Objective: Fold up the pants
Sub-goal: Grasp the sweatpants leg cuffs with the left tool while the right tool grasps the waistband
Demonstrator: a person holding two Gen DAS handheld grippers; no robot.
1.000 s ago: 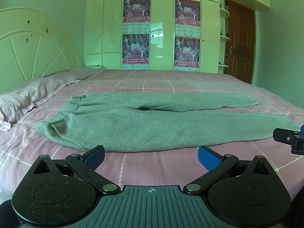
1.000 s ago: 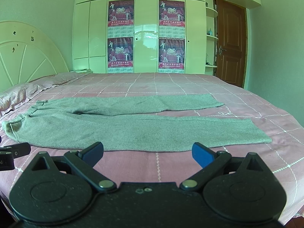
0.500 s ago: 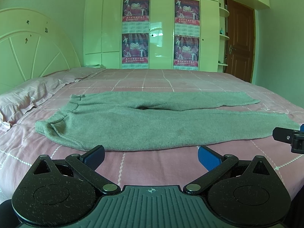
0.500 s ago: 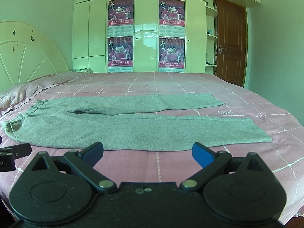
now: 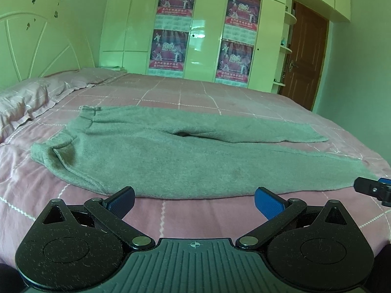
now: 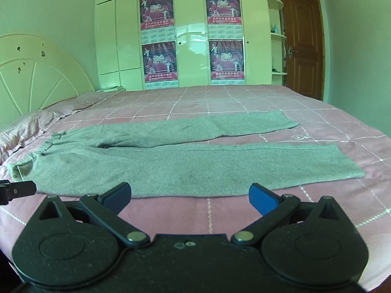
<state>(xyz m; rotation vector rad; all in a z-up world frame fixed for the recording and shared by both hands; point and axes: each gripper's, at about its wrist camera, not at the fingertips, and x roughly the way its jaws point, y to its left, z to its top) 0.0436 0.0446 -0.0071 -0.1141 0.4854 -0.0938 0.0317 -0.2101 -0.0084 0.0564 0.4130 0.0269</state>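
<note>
Currently the grey pants lie flat and unfolded across the pink checked bedspread, waistband toward the pillows on your left, the 2 legs running to your right and splayed apart from the crotch, the near leg just beyond both tools. Your left gripper hovers over the bedspread near the hip edge with its jaws spread wide and nothing between them; your right gripper is likewise wide open and empty, short of the near leg's front edge. No fold appears to have begun. Likely faults from here: if you pinch only the top layer of the fleece, the lower layer will probably stay behind and the fold will twist; if you bite too deep, you may catch the bedspread and drag it along. The waistband corner is already rumpled, so a grip there could lock that crease into the fold. Because the legs are splayed, bringing 1 over the other with uneven lift from the 2 tools would probably leave the hems misaligned. The near leg lies close to the bed's front edge, so a pull toward you could slide it off.
</note>
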